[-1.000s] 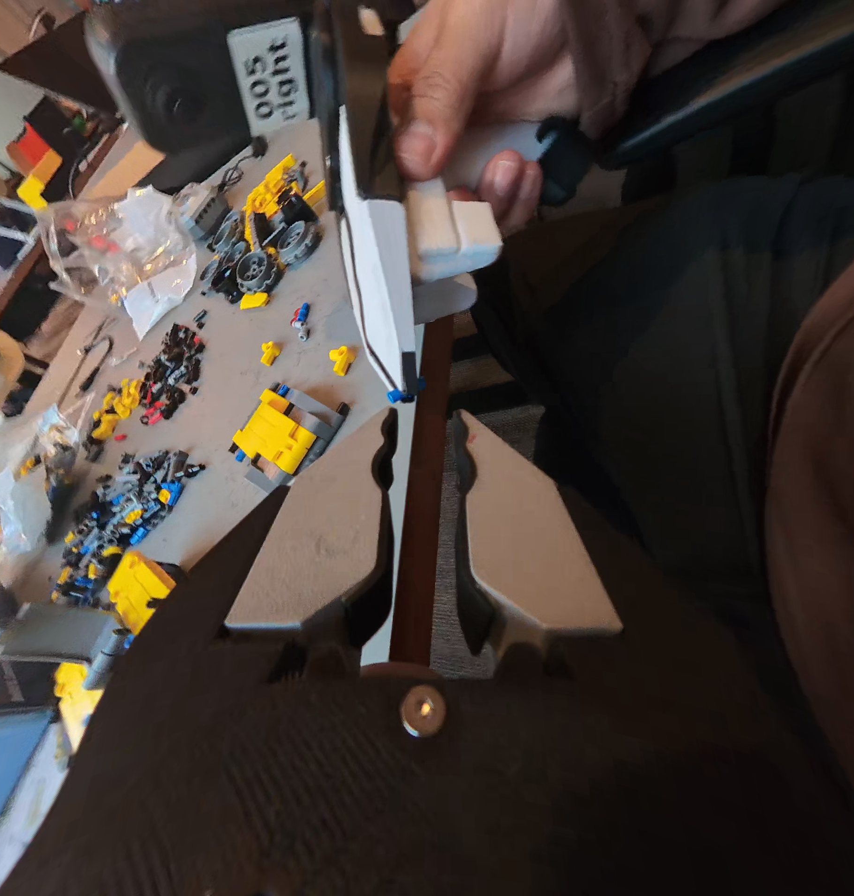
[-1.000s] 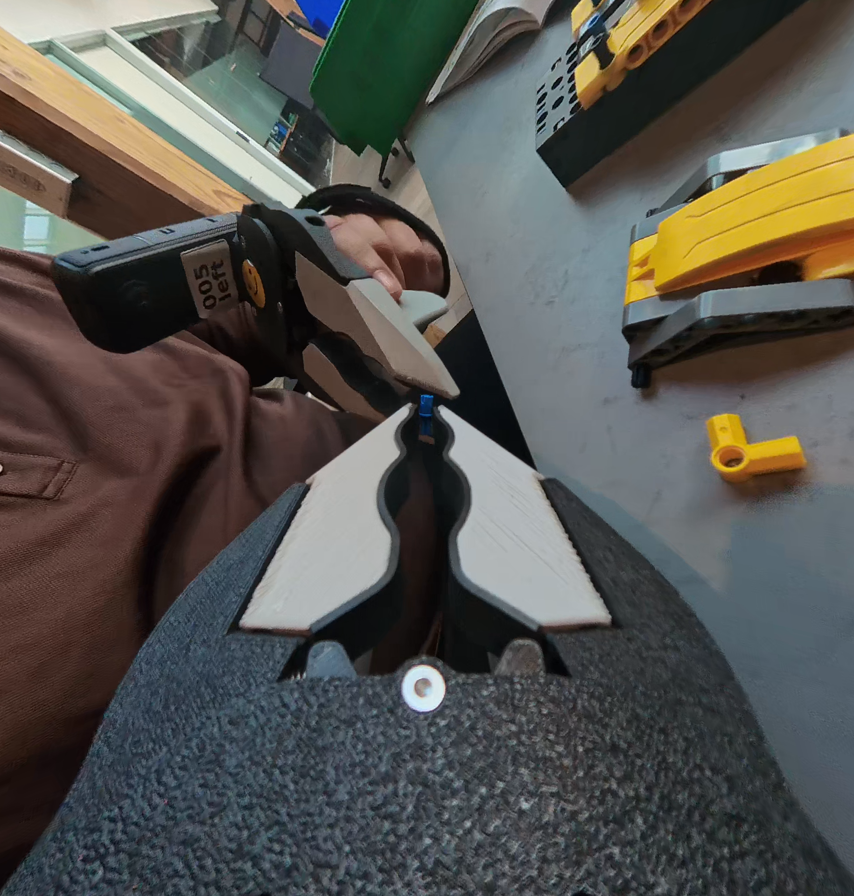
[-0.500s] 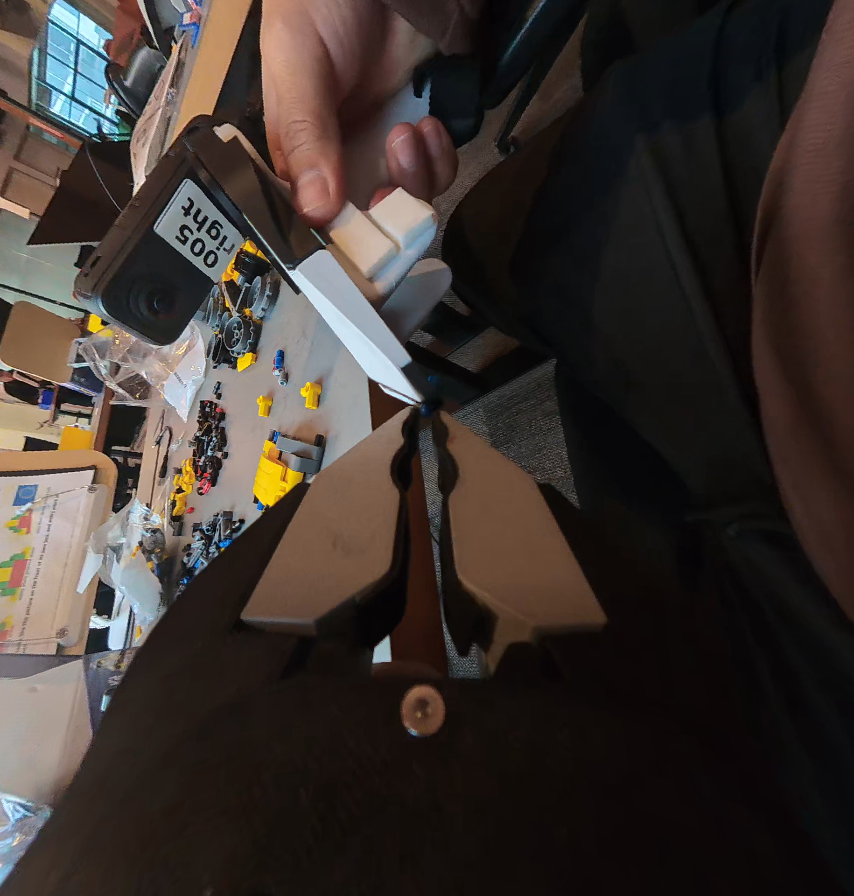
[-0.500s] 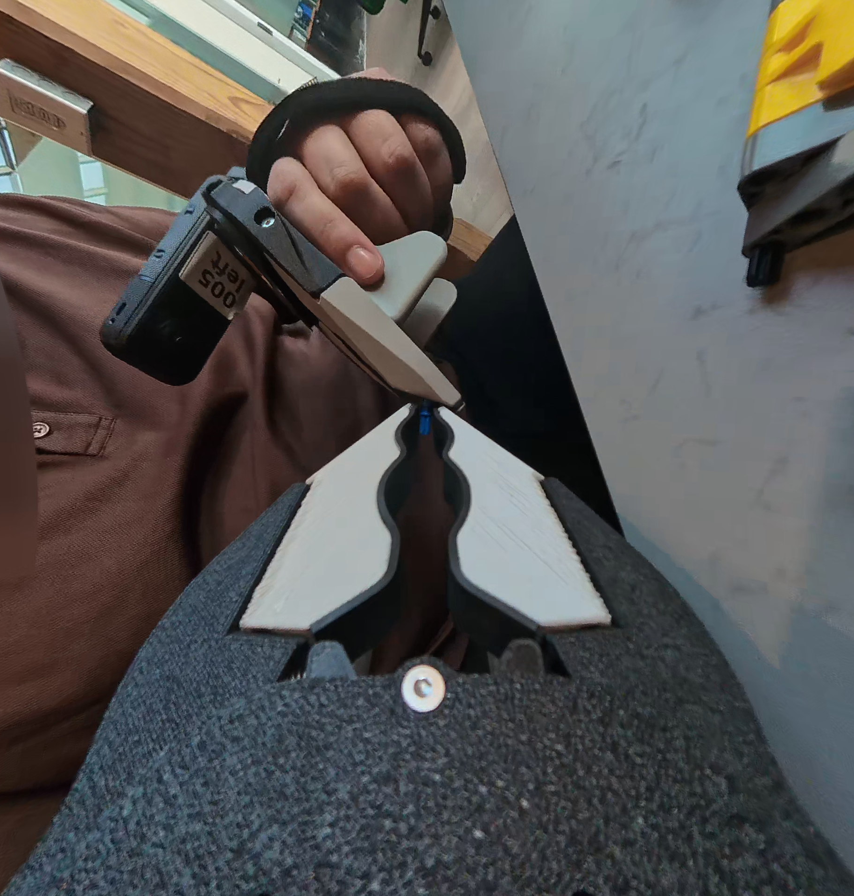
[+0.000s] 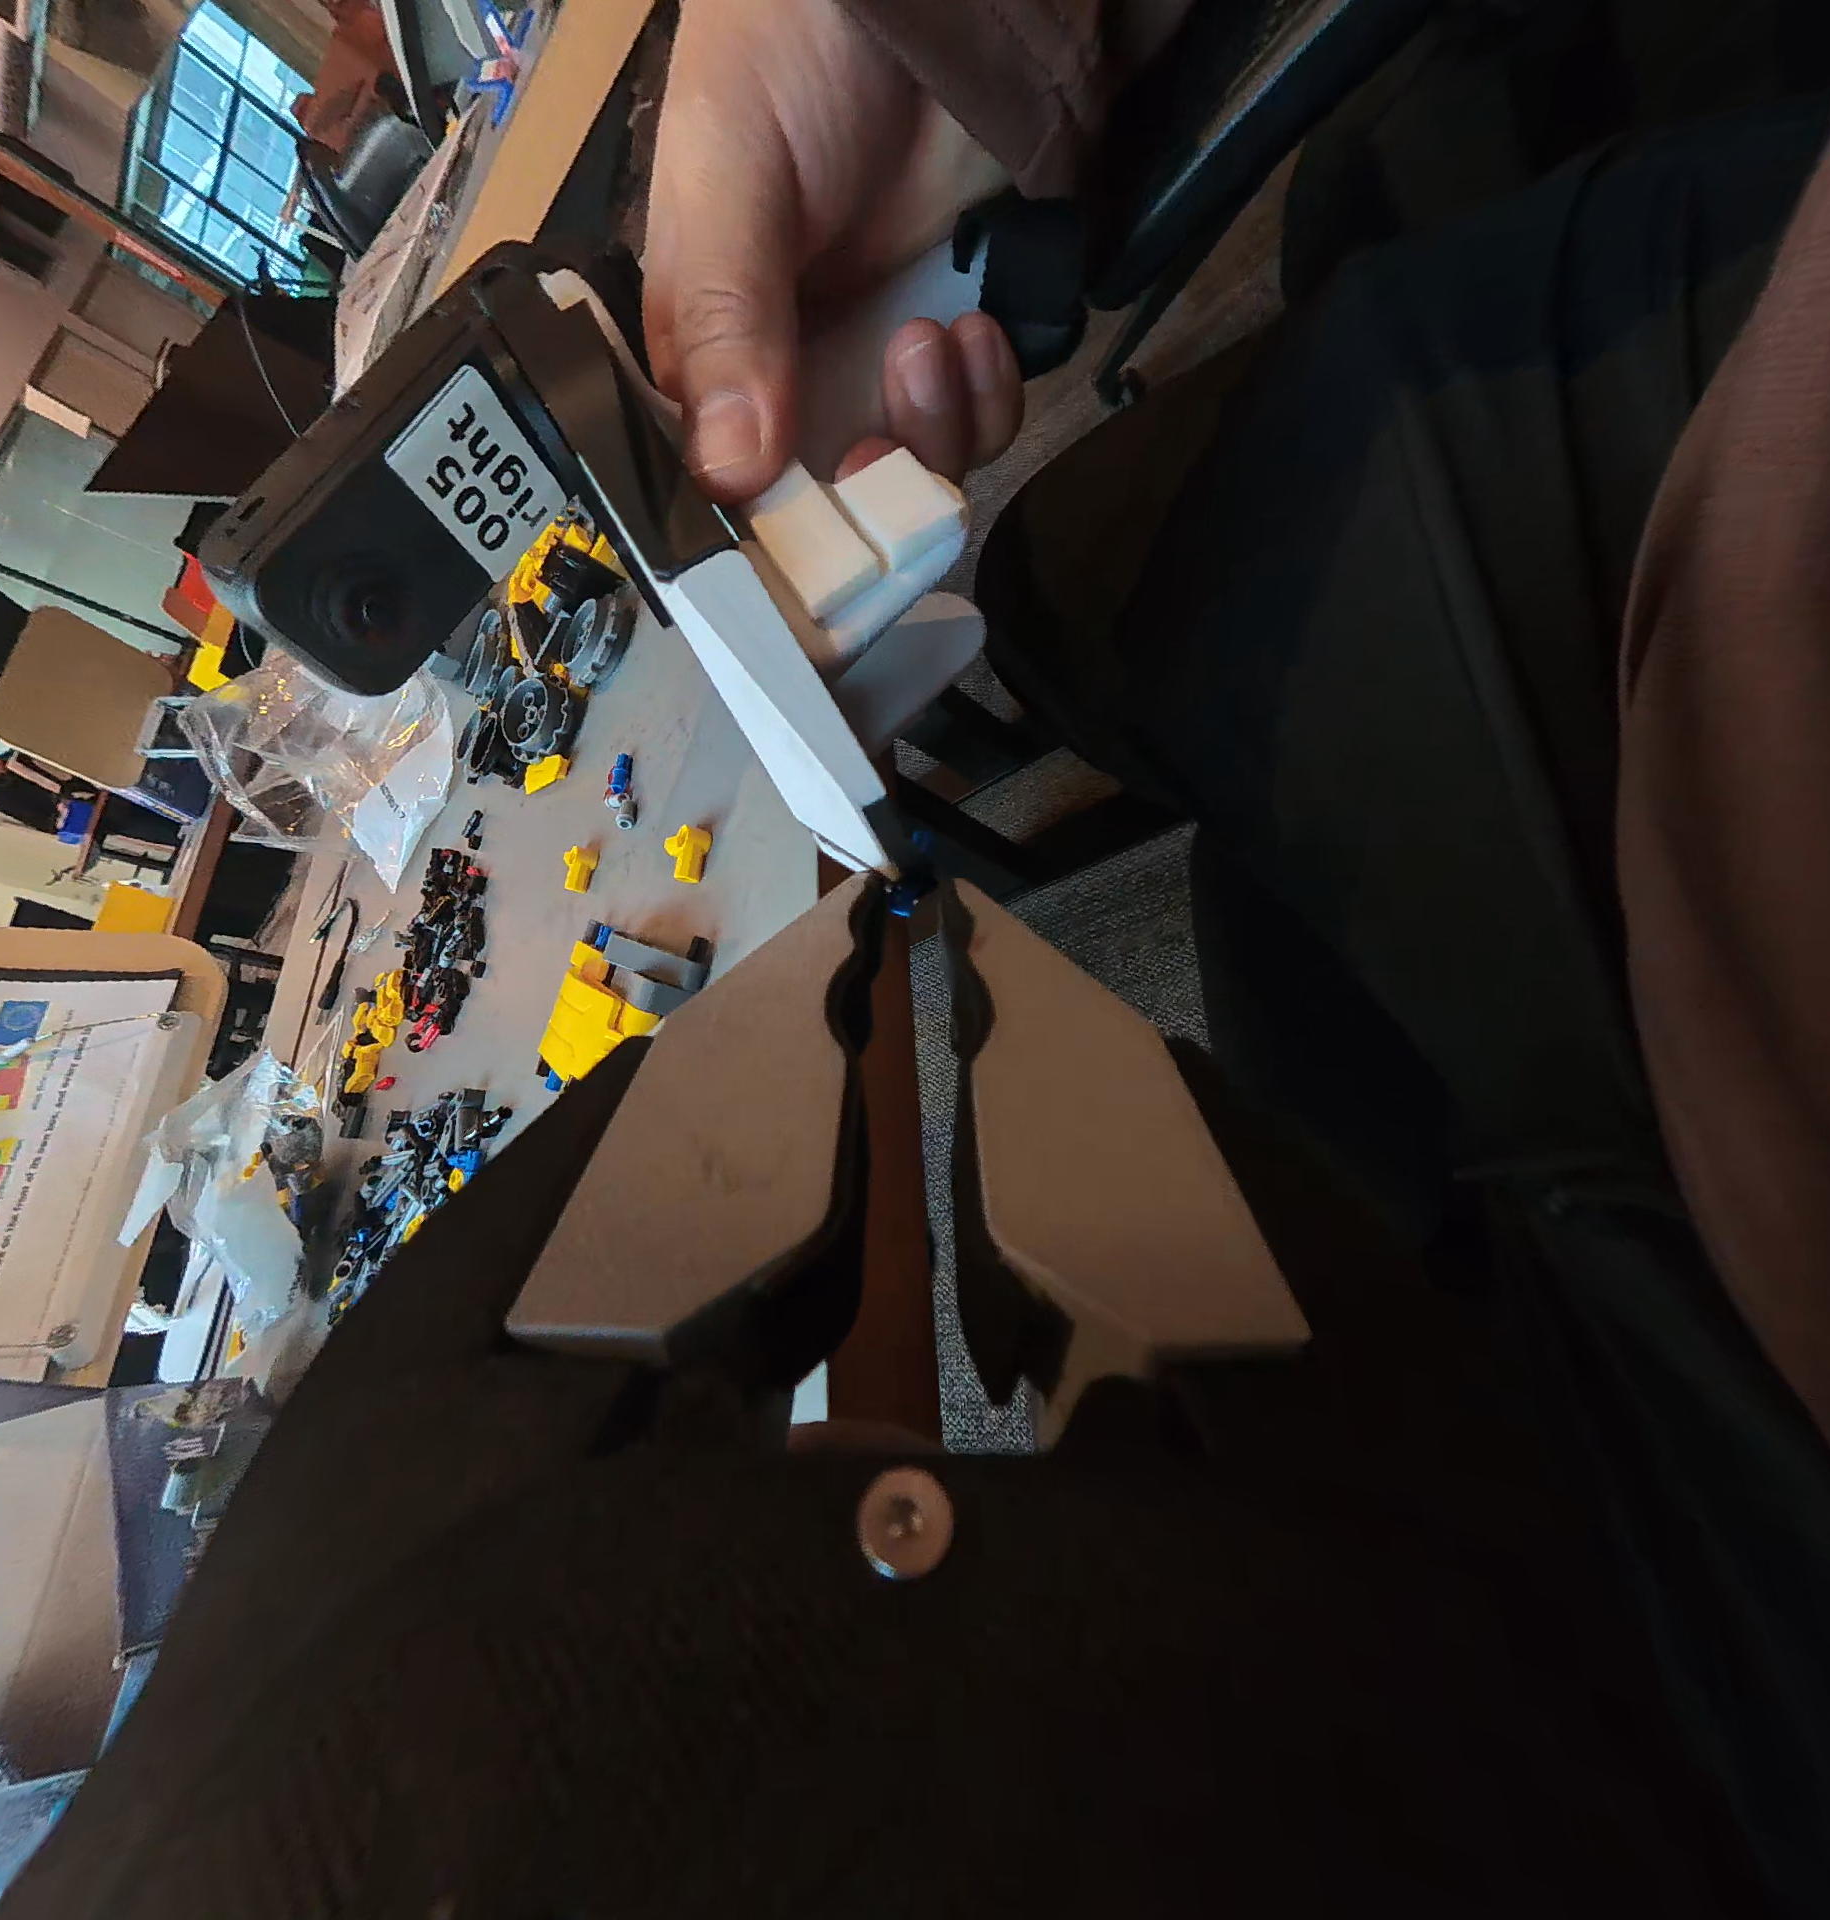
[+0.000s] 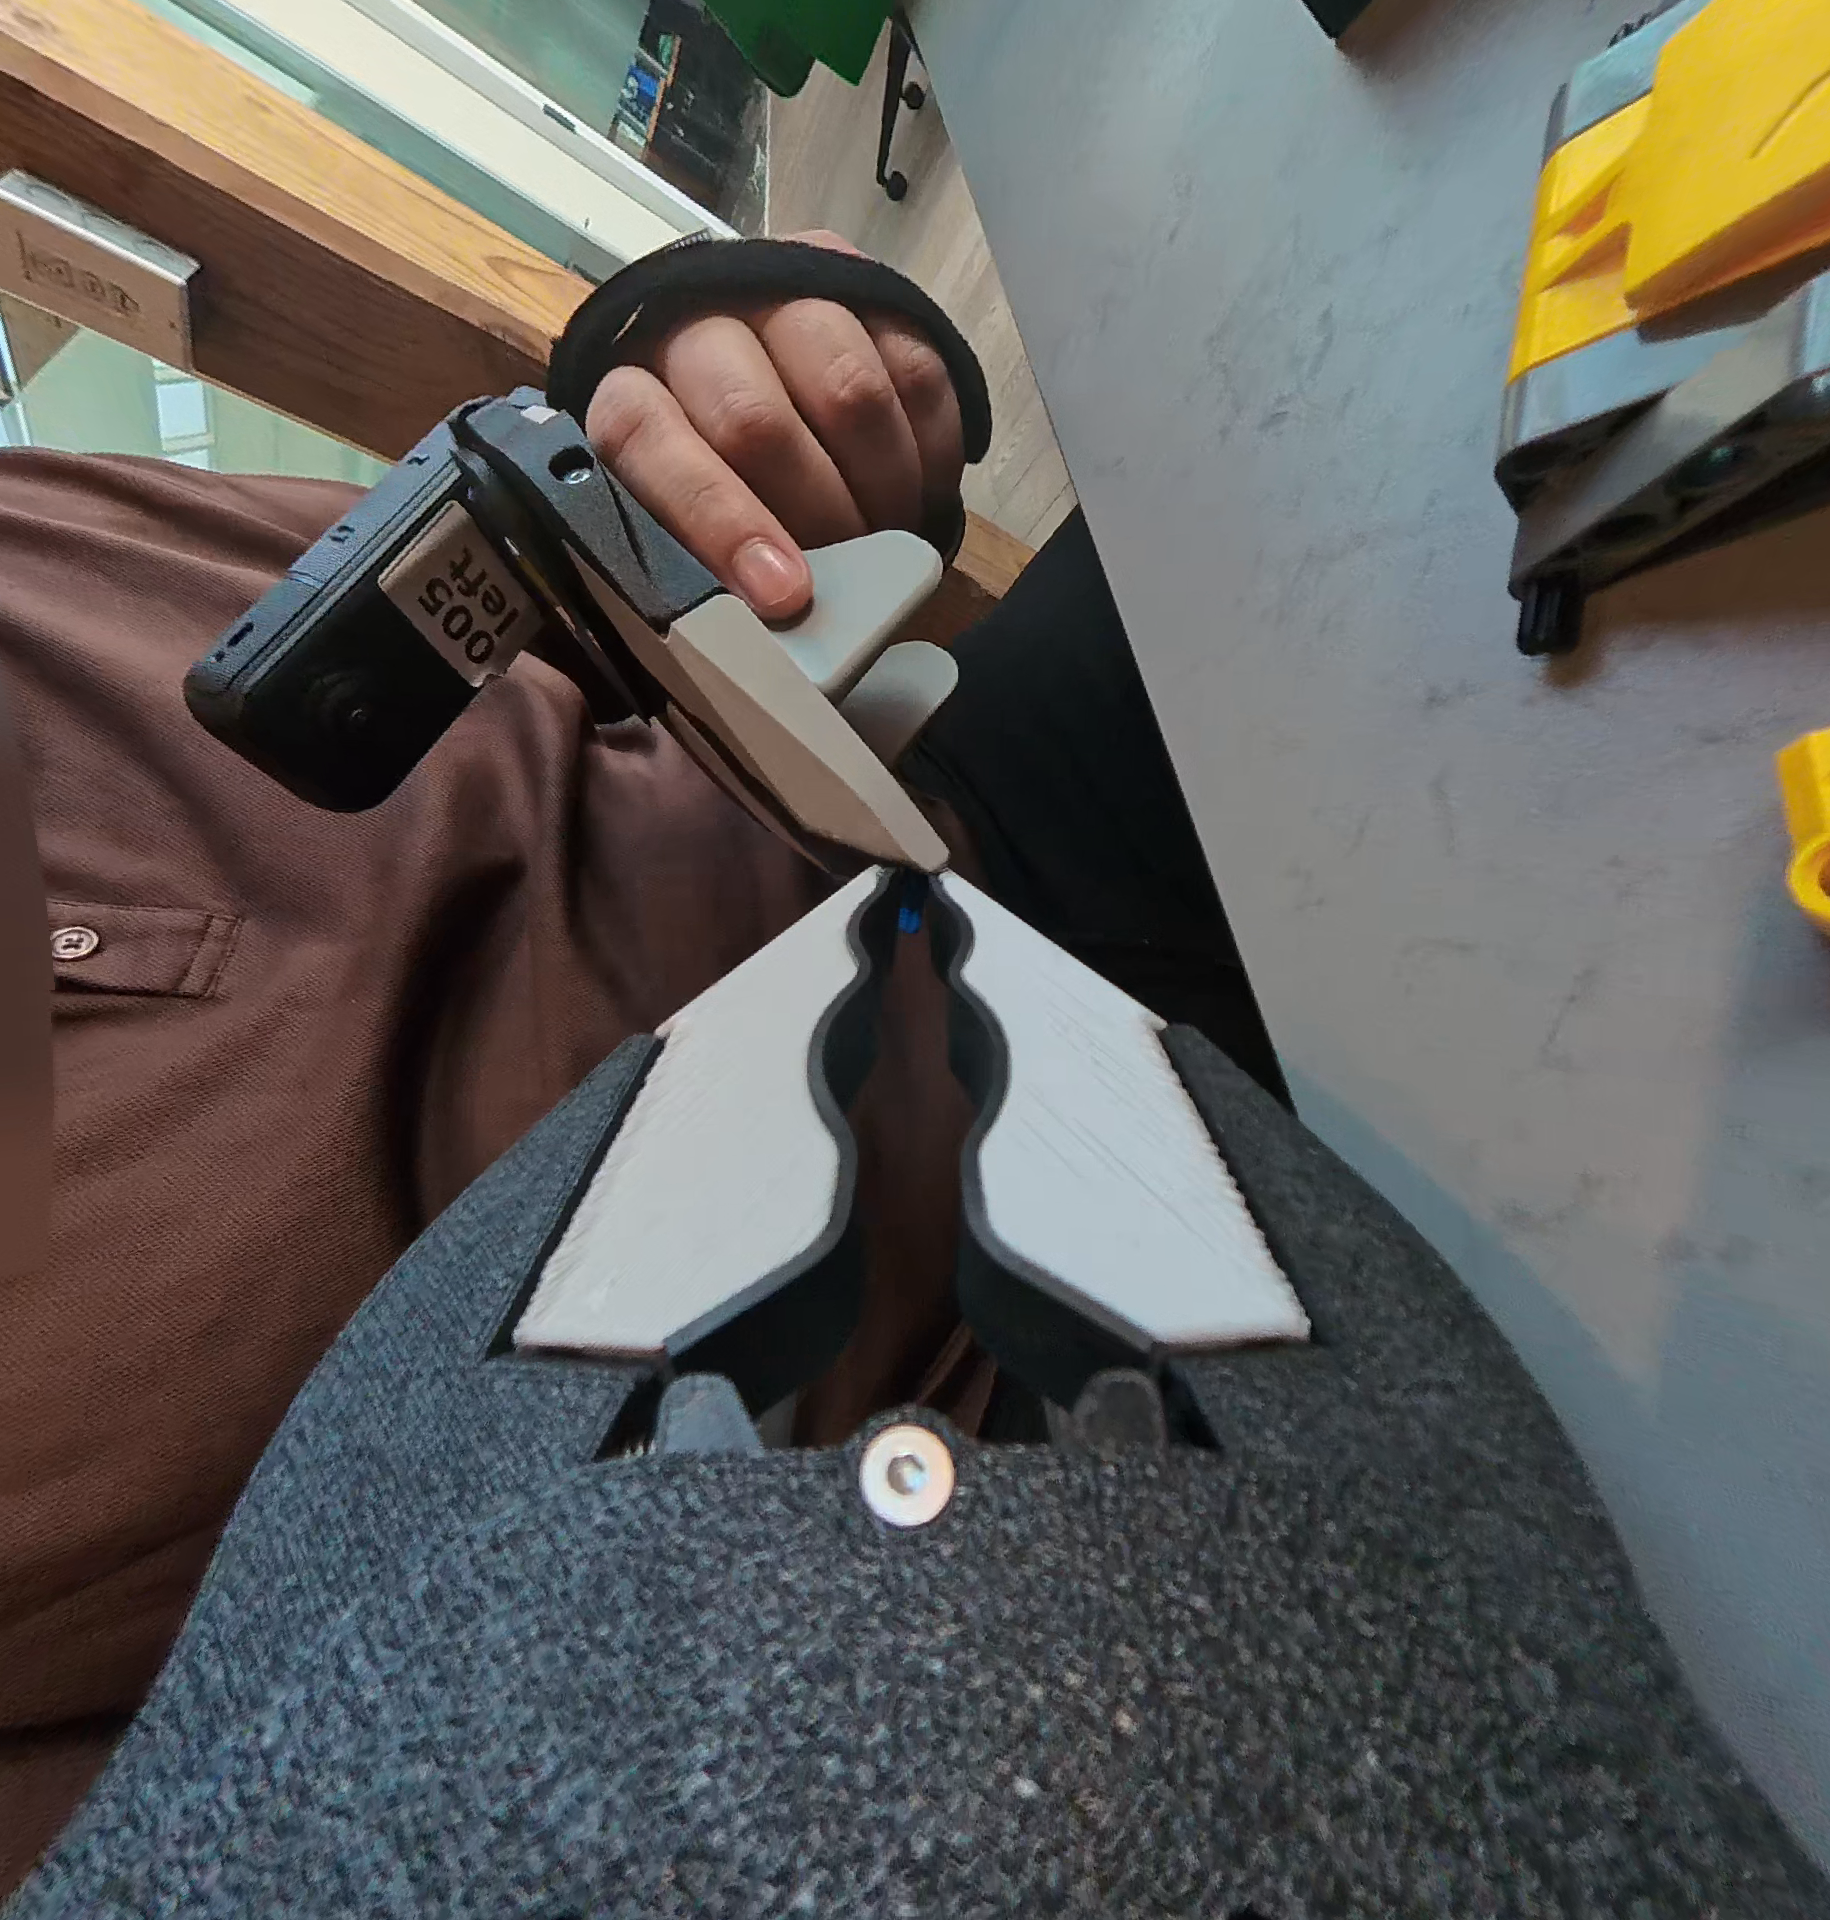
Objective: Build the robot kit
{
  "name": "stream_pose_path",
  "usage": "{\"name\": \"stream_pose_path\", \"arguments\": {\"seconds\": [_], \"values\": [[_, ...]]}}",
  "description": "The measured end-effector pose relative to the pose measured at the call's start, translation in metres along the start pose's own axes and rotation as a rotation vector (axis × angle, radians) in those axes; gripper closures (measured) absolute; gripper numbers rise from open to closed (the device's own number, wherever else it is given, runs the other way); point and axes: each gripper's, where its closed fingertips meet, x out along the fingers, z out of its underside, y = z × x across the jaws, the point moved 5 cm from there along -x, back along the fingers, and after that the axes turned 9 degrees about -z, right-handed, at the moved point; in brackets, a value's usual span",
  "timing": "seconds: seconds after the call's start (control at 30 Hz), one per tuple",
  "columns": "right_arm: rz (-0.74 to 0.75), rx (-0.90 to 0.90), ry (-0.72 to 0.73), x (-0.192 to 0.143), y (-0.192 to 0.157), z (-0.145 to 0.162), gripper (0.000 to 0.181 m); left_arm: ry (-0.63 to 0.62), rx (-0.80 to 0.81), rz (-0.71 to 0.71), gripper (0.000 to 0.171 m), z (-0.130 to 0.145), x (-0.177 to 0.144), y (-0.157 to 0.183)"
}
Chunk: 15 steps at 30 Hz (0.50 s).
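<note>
A small blue pin (image 5: 903,902) is held in the air off the table's edge, above a person's lap. My left gripper (image 5: 908,891) is closed around one end of it. My right gripper (image 6: 908,883) is shut on the other end of the pin (image 6: 906,916). The two grippers meet tip to tip. In the left wrist view the right gripper (image 5: 880,857) comes in from the upper left, held by a hand (image 5: 786,260). In the right wrist view the left gripper (image 6: 926,857) comes in the same way, held by a hand (image 6: 786,416).
The grey table (image 5: 745,831) carries a yellow and grey assembly (image 5: 599,1008), a wheeled assembly (image 5: 537,675), two yellow connectors (image 5: 687,852), piles of small parts (image 5: 423,1132) and plastic bags (image 5: 319,748). The right wrist view shows the assembly (image 6: 1669,260), a yellow connector (image 6: 1825,862) and a brown shirt (image 6: 267,1039). The grippers are tip to tip, or close to it.
My left gripper was open one second ago and has closed around the blue pin held by my right gripper. Both grippers have tilted and swung away from the table.
</note>
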Motion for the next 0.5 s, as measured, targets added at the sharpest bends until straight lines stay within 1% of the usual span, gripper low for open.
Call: {"name": "stream_pose_path", "arguments": {"seconds": [0.13, 0.23, 0.33, 0.4, 0.5], "values": [[0.014, -0.002, 0.001, -0.001, 0.001, 0.000, 0.176, -0.012, -0.006, -0.007, 0.166, 0.002, 0.002, 0.000], [0.013, 0.003, 0.017, -0.003, 0.002, -0.001, 0.177, -0.030, 0.009, -0.021, 0.170, 0.004, 0.002, -0.001], [0.024, -0.032, 0.025, -0.005, 0.000, -0.004, 0.176, -0.036, -0.016, -0.040, 0.170, 0.003, 0.003, -0.005], [0.071, -0.084, 0.019, -0.008, -0.002, -0.006, 0.175, -0.047, -0.053, -0.047, 0.171, 0.004, 0.004, -0.008], [0.194, -0.189, 0.002, -0.018, -0.006, -0.008, 0.173, -0.089, -0.133, -0.060, 0.170, 0.011, 0.006, -0.015]]}}
